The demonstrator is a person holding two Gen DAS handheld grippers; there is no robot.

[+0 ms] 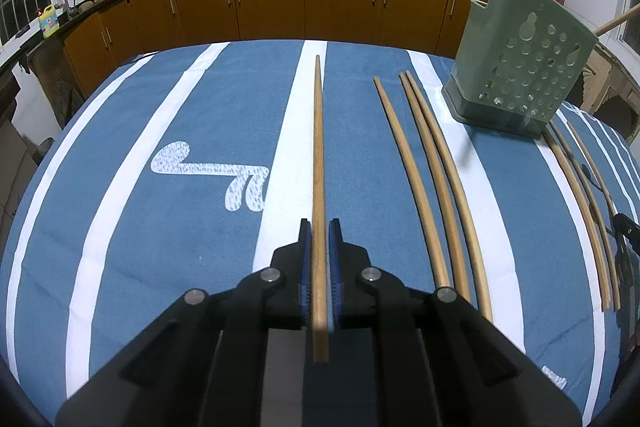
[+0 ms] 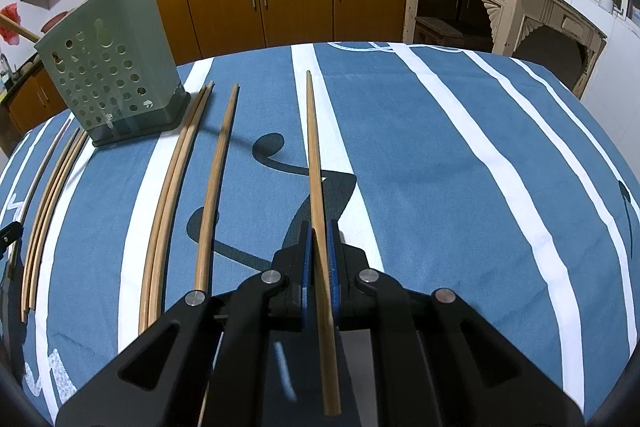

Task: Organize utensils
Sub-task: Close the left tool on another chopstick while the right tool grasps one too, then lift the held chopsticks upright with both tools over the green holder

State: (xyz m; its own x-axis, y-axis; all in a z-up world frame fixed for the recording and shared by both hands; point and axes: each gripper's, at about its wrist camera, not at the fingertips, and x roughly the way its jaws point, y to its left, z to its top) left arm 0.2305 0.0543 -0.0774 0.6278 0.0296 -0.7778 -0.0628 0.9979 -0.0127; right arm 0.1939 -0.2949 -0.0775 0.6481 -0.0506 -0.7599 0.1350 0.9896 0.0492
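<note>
The left tongs [image 1: 319, 227] are closed on a wooden chopstick [image 1: 318, 155] that runs straight ahead between the blue pads [image 1: 306, 267], its tip pointing far across the striped cloth [image 1: 120, 219] on the counter. The right tongs [image 2: 319, 227] likewise clamp a second chopstick [image 2: 314, 155]. Loose chopsticks [image 1: 432, 179] lie between the two tongs, near the green perforated holder [image 1: 520, 67], which stands at the far side.
</note>
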